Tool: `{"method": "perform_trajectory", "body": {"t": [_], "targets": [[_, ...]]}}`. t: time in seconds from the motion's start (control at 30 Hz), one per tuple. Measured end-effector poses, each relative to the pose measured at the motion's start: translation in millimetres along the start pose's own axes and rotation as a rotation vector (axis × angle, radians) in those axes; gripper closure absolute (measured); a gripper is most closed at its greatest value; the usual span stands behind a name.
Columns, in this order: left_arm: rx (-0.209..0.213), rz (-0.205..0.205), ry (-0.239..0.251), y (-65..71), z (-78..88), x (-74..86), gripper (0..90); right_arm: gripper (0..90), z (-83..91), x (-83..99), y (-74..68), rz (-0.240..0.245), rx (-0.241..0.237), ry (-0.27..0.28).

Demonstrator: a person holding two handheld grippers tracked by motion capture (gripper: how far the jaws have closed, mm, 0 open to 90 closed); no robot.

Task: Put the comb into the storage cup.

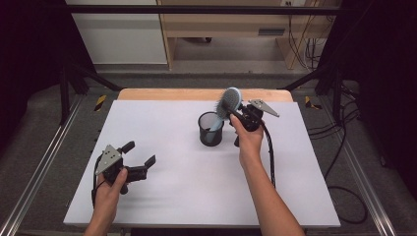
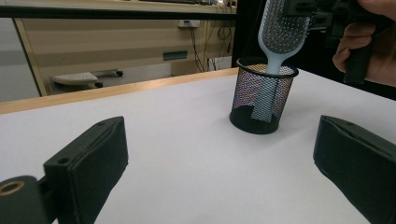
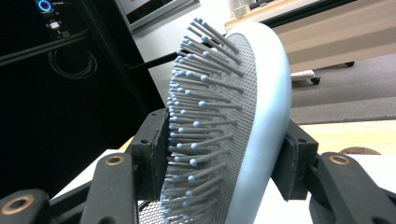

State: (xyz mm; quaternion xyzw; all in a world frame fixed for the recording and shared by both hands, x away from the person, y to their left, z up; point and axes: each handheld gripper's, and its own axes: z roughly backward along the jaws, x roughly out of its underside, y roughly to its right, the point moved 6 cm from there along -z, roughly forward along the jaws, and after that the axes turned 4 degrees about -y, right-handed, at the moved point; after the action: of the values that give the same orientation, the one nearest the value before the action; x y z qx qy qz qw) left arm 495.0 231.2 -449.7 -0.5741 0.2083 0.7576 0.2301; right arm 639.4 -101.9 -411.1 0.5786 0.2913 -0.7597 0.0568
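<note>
No readable writing shows. Near the table's (image 1: 162, 206) front edge, the left gripper (image 1: 140, 158) rests with jaws wide apart and nothing between them, bare surface all round. Farther back, the right gripper (image 1: 239, 114) clamps the hairbrush (image 1: 228, 102) head between its pads, bristles against one; the handle stands in the mesh cup (image 1: 211, 129).

free: white table (image 1: 196, 196) front, left | obstacle: mesh cup (image 1: 211, 130) centre-right

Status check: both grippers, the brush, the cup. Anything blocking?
Right gripper jaws on the hairbrush head, bristle side and back. Brush handle down inside the mesh cup, head above the rim. Left gripper open, holding nothing, low over the table. Nothing in the way.
</note>
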Motion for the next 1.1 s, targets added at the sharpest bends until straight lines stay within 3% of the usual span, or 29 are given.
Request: {"method": "perform_trajectory", "body": {"t": [0.9, 1.1], "targets": [[0.000, 0.002, 0.004, -0.2, 0.2, -0.4, 3.2, 35.0, -0.8, 2.1, 0.9, -0.009, -0.002, -0.021], [0.000, 0.004, 0.005, -0.5, 0.5, -0.7, 3.2, 24.1, -2.1, 4.7, 1.9, -0.018, 0.001, -0.044]]}}
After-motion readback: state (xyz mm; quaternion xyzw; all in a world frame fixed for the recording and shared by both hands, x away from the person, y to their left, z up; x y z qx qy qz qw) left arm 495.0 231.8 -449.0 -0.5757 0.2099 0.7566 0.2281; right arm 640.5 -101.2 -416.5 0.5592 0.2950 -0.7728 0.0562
